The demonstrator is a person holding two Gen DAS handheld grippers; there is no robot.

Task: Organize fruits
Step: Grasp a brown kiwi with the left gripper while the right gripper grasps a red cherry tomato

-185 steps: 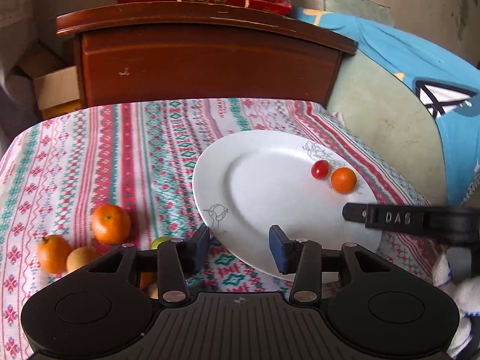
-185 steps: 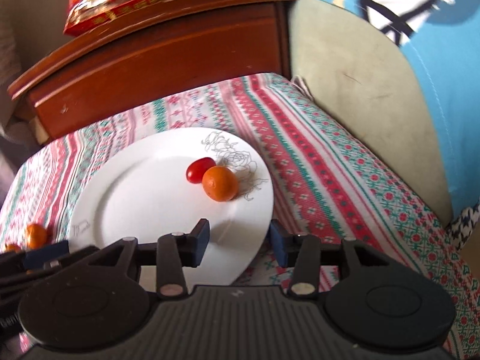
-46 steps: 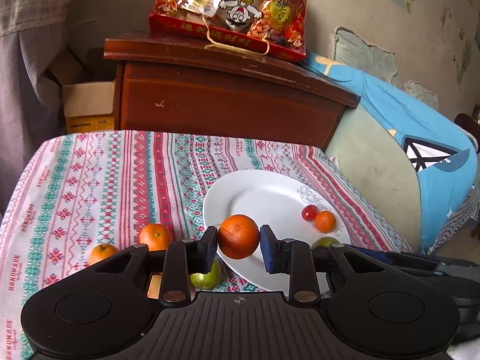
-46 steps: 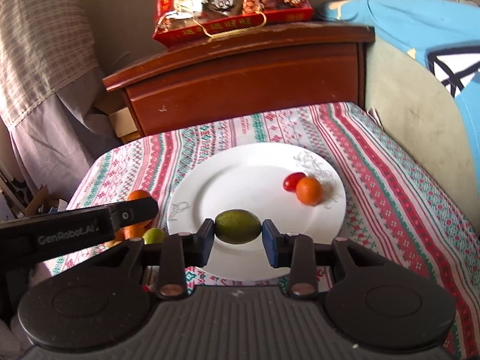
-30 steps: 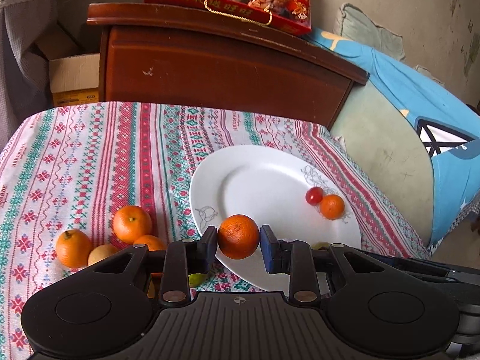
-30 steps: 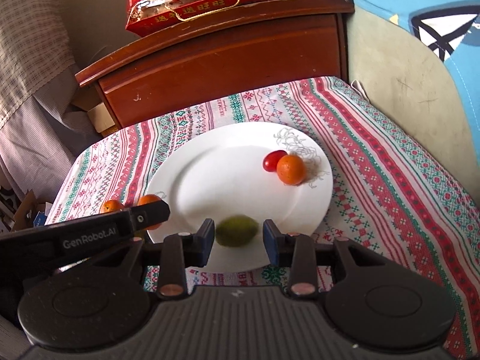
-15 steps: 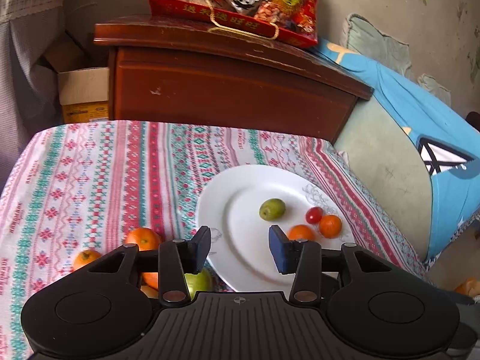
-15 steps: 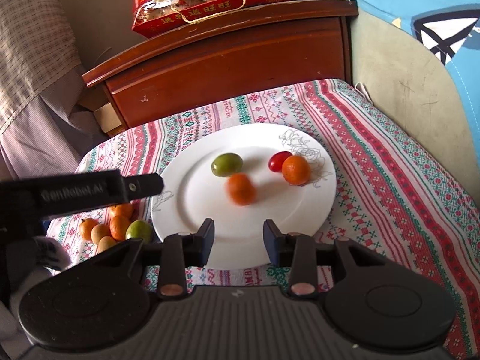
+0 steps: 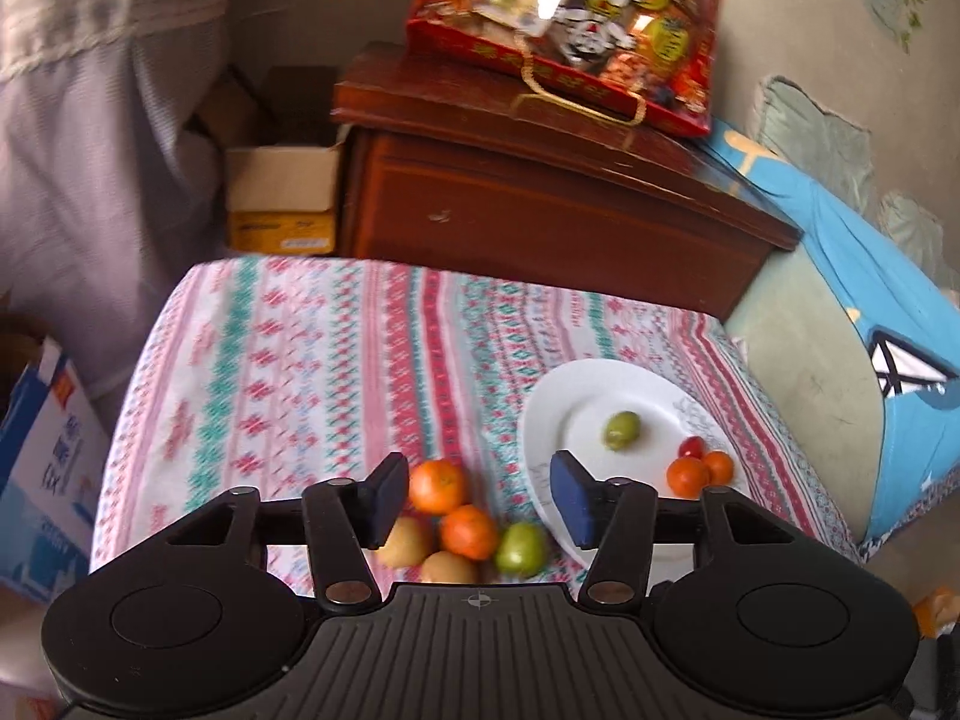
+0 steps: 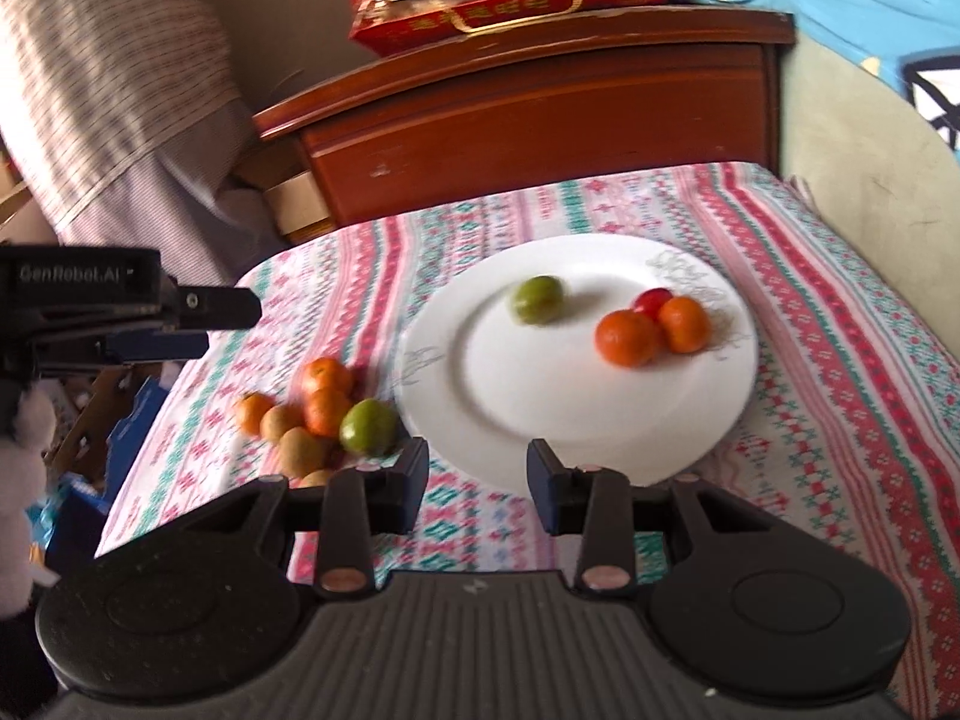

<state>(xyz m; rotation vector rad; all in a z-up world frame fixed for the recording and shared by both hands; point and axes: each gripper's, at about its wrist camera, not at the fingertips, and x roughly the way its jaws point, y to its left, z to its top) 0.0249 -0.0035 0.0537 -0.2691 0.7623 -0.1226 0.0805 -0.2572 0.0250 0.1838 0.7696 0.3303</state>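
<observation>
Both claws, left and right, released, empty. I aim left at orange just ahead, squeeze gently, carry right to plate.

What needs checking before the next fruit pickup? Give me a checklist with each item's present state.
1. Left gripper open with nothing between its fingers: ok.
2. Right gripper open with nothing between its fingers: ok.
3. Free room on the white plate: ok; it holds one green fruit, two oranges and a cherry tomato, with bare surface at the front.
4. Fruit left on the tablecloth: ok; a cluster lies left of the plate, including a green fruit and an orange.
5. Cluster fruits separated enough for a clean grasp: not ok; they touch one another.
6. Image sharpness for aiming: not ok; both views are motion-blurred.
</observation>
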